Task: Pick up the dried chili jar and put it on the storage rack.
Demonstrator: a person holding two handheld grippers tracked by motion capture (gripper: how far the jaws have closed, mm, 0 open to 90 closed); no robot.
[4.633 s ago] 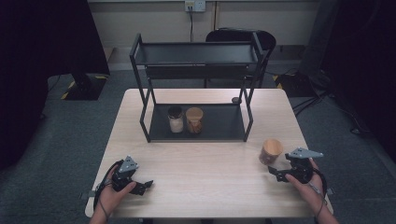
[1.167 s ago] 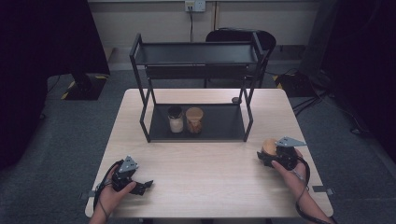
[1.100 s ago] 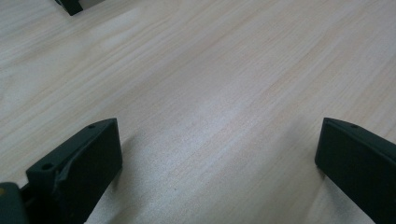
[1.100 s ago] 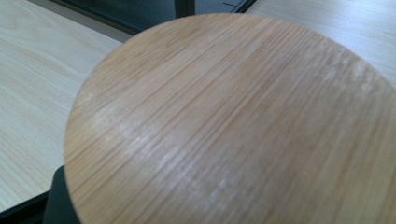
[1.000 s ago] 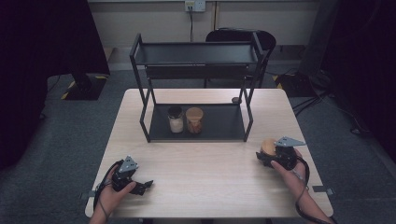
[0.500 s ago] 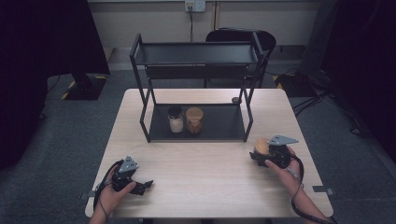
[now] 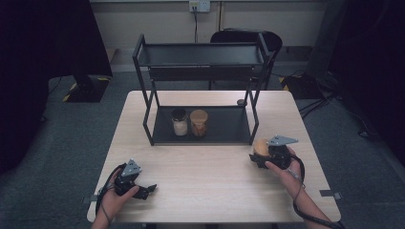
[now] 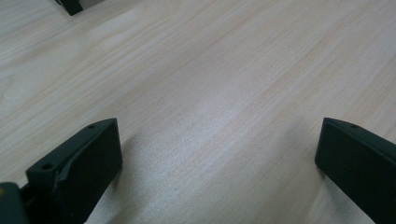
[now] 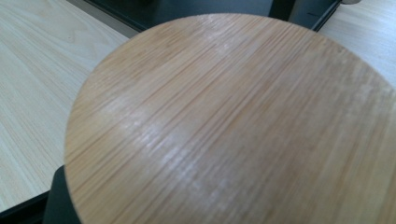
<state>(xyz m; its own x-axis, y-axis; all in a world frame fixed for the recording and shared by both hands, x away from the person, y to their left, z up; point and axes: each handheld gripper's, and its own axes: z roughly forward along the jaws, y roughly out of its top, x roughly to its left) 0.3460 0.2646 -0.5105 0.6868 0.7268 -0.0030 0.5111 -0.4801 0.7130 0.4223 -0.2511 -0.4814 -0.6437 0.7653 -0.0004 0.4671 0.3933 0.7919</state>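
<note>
The bamboo-lidded jar sits clamped in the right gripper, just off the front right leg of the black rack, the forearm angling in from the table's near edge. The left gripper rests well left of the rack's front, jaws apart over bare table.

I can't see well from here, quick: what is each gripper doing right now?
Left gripper: open, fingers wide apart over the bare table, holding nothing.
Right gripper: shut on a jar with a round wooden lid.
</note>
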